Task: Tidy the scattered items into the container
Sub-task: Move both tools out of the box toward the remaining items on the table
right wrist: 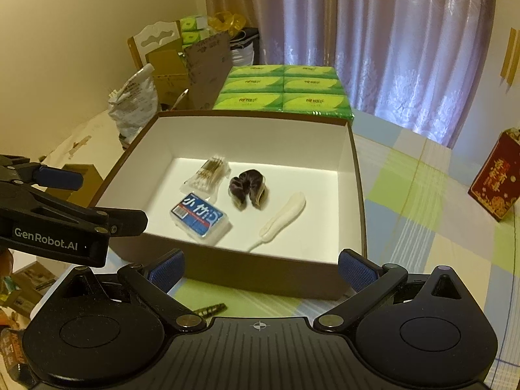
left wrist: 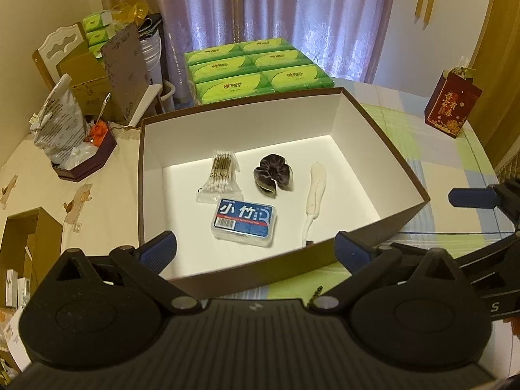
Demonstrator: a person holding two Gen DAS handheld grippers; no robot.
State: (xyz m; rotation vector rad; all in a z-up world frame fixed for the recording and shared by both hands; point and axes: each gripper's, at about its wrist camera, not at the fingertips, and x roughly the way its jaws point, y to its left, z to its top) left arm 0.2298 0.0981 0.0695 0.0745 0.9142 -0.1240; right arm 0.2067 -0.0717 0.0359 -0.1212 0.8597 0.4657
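both the left gripper (left wrist: 255, 245) and right gripper (right wrist: 260, 266) hang spread and empty before the box (right wrist: 260, 276), which already holds cotton swabs (right wrist: 208, 175), a floss case (right wrist: 200, 216), a scrunchie (right wrist: 248, 188) and a white tool (right wrist: 286, 216). one small dark object (right wrist: 211, 309) lies on the desk (right wrist: 422, 211) just under the right gripper; best to lower straight, pinch across it, then lift over the near wall.

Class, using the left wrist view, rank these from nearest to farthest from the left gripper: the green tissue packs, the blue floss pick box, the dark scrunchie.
1. Blue floss pick box: near end of the box floor, just ahead of the left gripper.
2. Dark scrunchie: mid-floor, slightly right.
3. Green tissue packs: outside, behind the box's far wall.
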